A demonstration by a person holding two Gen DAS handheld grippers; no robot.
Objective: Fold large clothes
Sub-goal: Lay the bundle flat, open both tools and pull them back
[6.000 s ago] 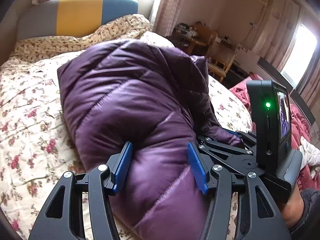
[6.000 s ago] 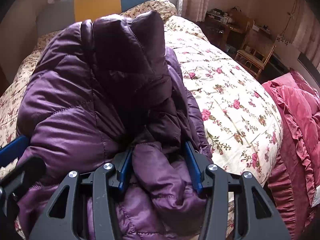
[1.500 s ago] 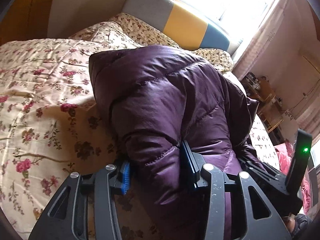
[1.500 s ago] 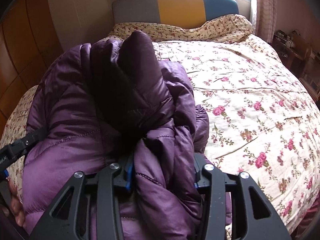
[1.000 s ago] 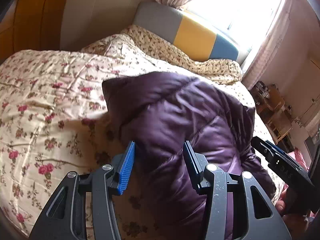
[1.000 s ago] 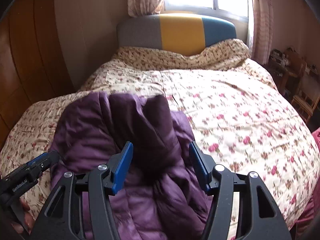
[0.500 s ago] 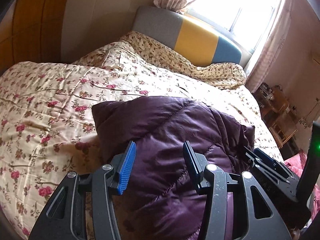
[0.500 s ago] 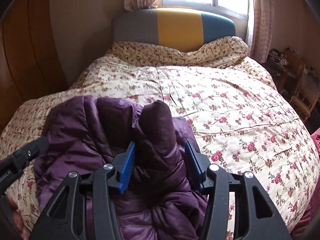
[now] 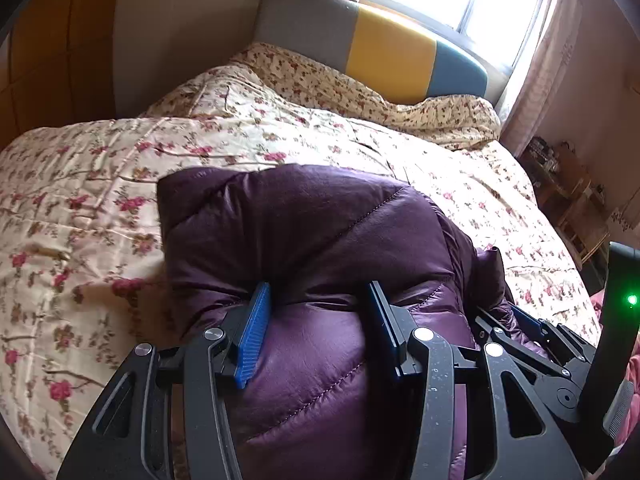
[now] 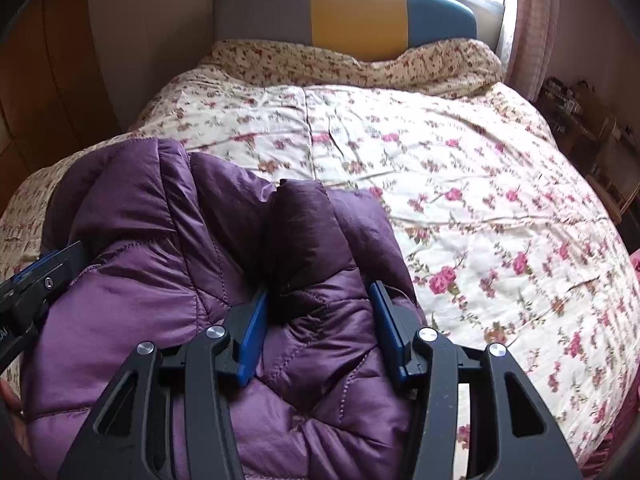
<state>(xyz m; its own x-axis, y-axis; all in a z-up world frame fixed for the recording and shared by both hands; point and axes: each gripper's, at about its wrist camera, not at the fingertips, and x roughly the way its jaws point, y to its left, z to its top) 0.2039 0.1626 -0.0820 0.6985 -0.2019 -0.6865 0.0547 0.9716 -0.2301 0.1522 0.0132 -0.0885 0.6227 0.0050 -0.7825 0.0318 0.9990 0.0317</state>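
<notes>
A puffy purple quilted jacket (image 9: pixel 320 232), folded into a thick bundle, lies on the floral quilt (image 9: pixel 80 200). My left gripper (image 9: pixel 316 300) is shut on the bundle's near left part, and padding bulges up between its blue pads. In the right wrist view the jacket (image 10: pixel 160 280) fills the lower left. My right gripper (image 10: pixel 318 300) is shut on a dark upright fold at the bundle's right side. The right gripper (image 9: pixel 520 320) shows at the left view's right edge. The left gripper (image 10: pixel 40 272) shows at the right view's left edge.
The quilt (image 10: pixel 480 200) spreads wide beyond and right of the jacket. A grey, yellow and blue headboard (image 10: pixel 352 4) stands under a bright window. Wooden furniture (image 9: pixel 572 184) stands past the bed's right side, and a wood-panelled wall (image 9: pixel 40 60) on the left.
Both grippers have sunk toward the bed with the jacket. The right jaws, wider a second ago, have narrowed onto the dark fold. The left jaws keep the same width.
</notes>
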